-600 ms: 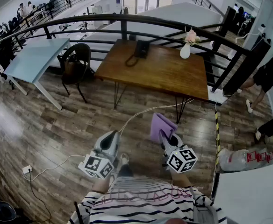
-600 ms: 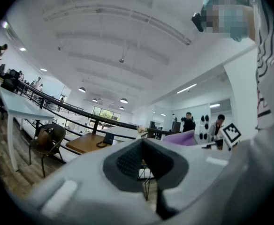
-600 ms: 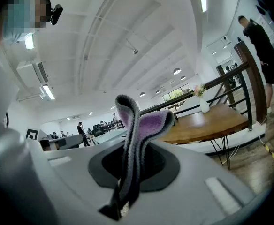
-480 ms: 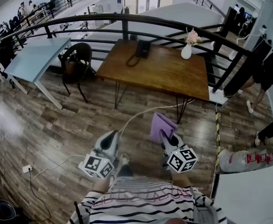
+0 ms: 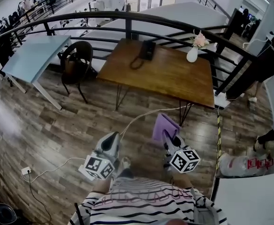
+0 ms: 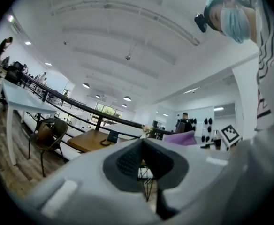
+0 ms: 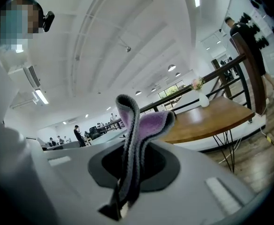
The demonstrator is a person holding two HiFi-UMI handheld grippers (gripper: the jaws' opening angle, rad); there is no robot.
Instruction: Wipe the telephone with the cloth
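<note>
The telephone point(image 5: 147, 49) is black and sits at the far edge of the brown wooden table point(image 5: 174, 81), close to the railing. Its cord loops onto the tabletop beside it. A white vase point(image 5: 192, 55) of pink flowers stands further right along that same edge. The purple cloth point(image 5: 164, 126) is well apart from the telephone. It is pinched in my right gripper point(image 5: 169, 138), whose jaws are closed on its lower end, so the free part stands up and folds over at the top. My left gripper point(image 5: 112, 140) has its jaw tips pressed together with nothing between them. Each gripper's cube carries black-and-white square markers. The red print on the white bundle point(image 5: 242, 163) on the floor to my right is too blurred to read. I hold both grippers low in front of my striped shirt, side by side over the plank floor, pointing toward the table.
</note>
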